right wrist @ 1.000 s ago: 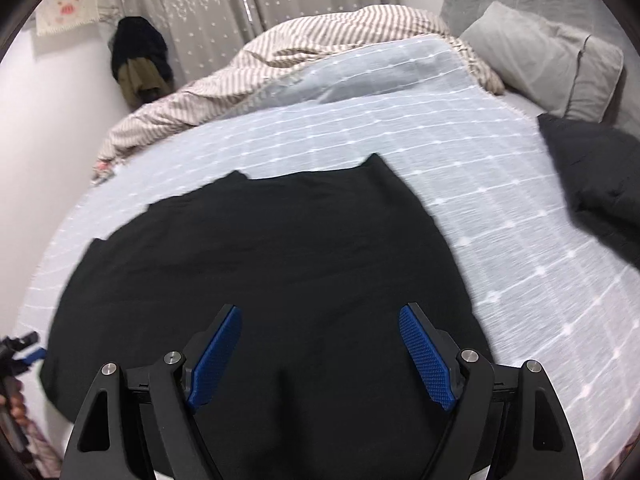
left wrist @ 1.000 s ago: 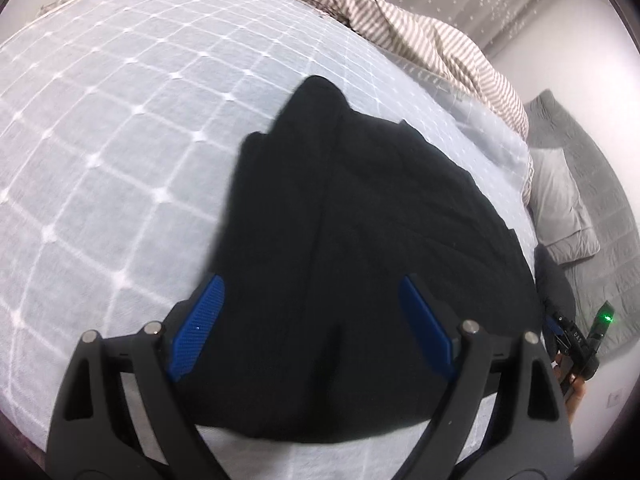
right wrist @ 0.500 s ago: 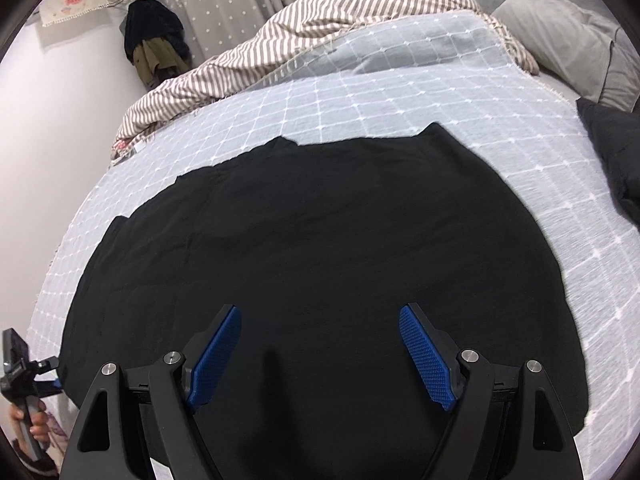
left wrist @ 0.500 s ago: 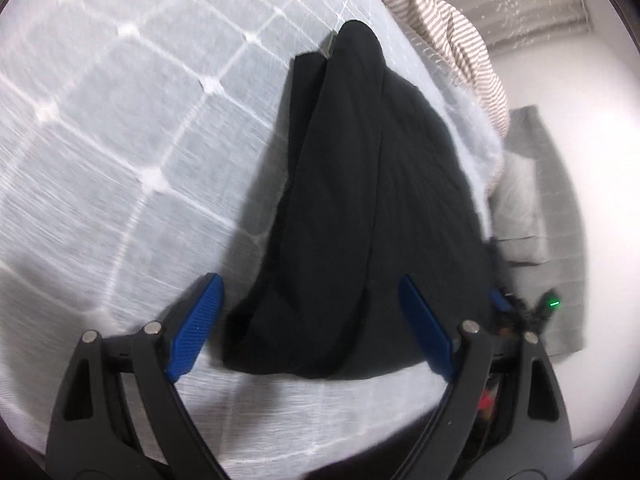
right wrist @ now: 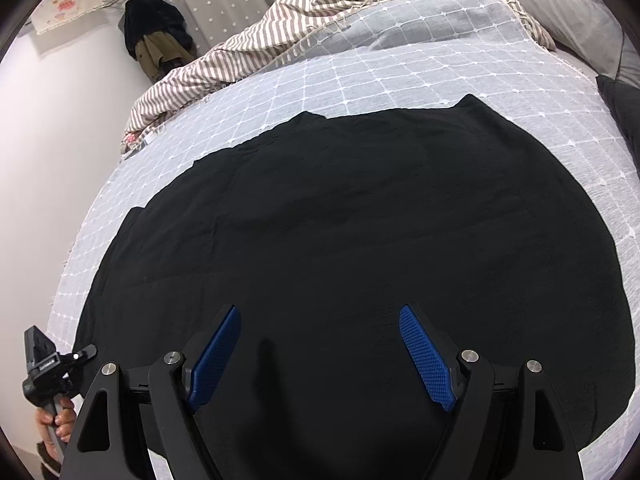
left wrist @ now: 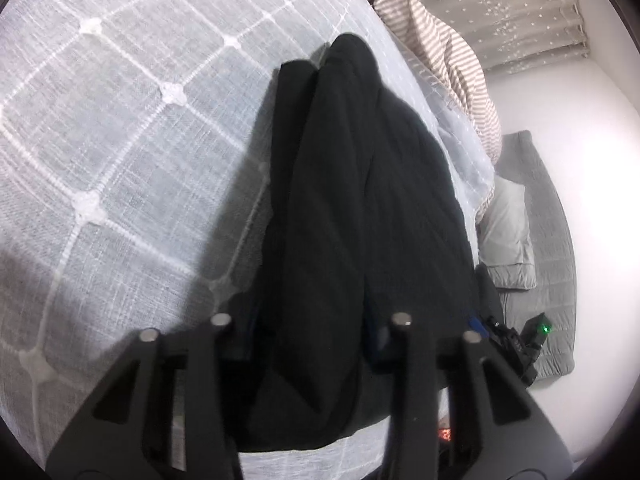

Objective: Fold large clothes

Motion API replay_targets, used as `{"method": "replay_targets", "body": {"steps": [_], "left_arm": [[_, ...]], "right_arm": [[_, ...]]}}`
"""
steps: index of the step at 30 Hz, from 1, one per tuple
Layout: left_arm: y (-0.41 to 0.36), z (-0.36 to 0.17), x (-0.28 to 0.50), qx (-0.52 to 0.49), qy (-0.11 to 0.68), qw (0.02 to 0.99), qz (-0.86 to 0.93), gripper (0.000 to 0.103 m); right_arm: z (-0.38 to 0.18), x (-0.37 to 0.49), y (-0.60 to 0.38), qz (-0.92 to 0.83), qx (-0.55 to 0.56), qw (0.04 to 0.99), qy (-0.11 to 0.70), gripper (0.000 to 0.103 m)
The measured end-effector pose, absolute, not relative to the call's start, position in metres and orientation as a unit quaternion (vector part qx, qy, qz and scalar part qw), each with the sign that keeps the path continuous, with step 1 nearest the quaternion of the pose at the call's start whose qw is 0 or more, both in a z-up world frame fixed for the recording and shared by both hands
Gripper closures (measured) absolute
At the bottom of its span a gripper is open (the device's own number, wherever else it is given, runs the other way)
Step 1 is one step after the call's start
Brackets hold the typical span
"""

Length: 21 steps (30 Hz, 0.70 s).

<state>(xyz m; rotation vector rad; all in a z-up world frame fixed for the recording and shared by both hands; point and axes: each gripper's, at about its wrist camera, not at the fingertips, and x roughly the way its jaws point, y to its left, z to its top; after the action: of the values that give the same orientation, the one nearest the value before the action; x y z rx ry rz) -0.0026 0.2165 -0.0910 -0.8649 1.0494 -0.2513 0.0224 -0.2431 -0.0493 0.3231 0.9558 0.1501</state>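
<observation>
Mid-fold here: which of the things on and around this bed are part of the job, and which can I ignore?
Part of the job:
black garment
left gripper, closed on its edge
right gripper, open over it
checked bedspread as work surface

Ignore:
striped duvet
grey pillow
dark clothes hanging

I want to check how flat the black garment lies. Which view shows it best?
The right wrist view: the black garment spreads across the bedspread, outline mostly visible. The left wrist view shows only a narrow, foreshortened strip seen end-on, its near end between the left gripper's fingers.
</observation>
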Motion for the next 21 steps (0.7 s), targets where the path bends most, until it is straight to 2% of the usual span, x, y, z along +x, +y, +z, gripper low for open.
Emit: {"method": "replay_targets", "body": {"steps": [7, 12, 21], "left_arm": [[0.172, -0.006, -0.018, -0.303, 0.372, 0.864, -0.151, 0.071], [0.131, 0.040, -0.016, -0.285, 0.312, 0.880, -0.218, 0.072], [0.038, 0.062, 0.011, -0.259, 0.304, 0.870, -0.290, 0.075]], "right_arm": [[-0.044, 0.021, -0.234, 0.085, 0.157, 0.874, 0.453, 0.020], [-0.044, 0.020, -0.231, 0.106, 0.166, 0.866, 0.460, 0.020], [-0.035, 0.014, -0.249, 0.126, 0.195, 0.862, 0.450, 0.020]]}}
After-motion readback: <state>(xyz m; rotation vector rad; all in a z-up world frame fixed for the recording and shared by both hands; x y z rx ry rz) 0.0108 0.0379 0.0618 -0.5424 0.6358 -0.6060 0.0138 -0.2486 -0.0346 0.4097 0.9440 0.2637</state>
